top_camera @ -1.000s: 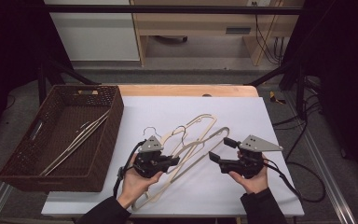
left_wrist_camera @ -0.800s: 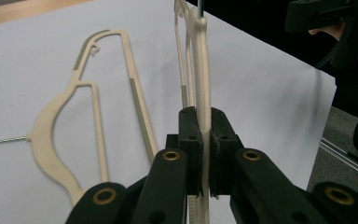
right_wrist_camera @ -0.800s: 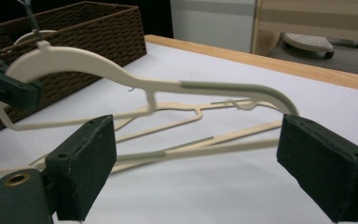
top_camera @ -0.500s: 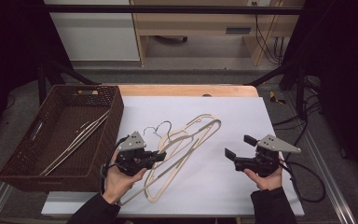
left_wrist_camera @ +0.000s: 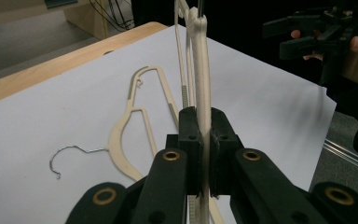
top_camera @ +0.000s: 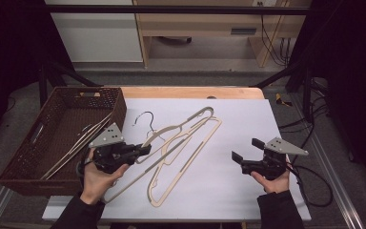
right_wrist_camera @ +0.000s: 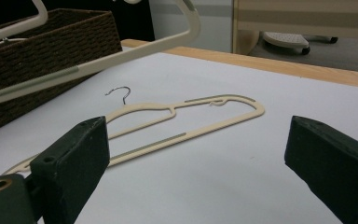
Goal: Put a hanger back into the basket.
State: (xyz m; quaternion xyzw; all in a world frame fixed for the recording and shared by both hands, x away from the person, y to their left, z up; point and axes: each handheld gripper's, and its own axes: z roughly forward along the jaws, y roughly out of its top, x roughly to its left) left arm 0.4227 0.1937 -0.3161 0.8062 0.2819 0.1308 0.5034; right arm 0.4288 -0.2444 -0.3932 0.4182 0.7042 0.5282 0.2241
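My left gripper [top_camera: 145, 150] is shut on a cream plastic hanger [left_wrist_camera: 204, 70], gripping its thin edge between the pads [left_wrist_camera: 189, 140]. That hanger is lifted off the white table sheet and slants above it [right_wrist_camera: 121, 58]. A second cream hanger [right_wrist_camera: 191, 122] with a wire hook lies flat on the sheet [left_wrist_camera: 121, 135]. My right gripper [top_camera: 246, 149] hovers at the right of the table. Its jaws have just been opening and nothing is between them [right_wrist_camera: 196, 154].
A dark woven basket [top_camera: 28, 157] stands at the table's left edge with several hangers [top_camera: 76, 145] inside. A wooden strip [top_camera: 190, 92] borders the far side of the white sheet [top_camera: 238, 200]. Cables trail off the right edge.
My left gripper has carried its hanger leftward and upward, toward the basket. My right gripper has come off the hanger's end, drawn away to the right and opened wider.
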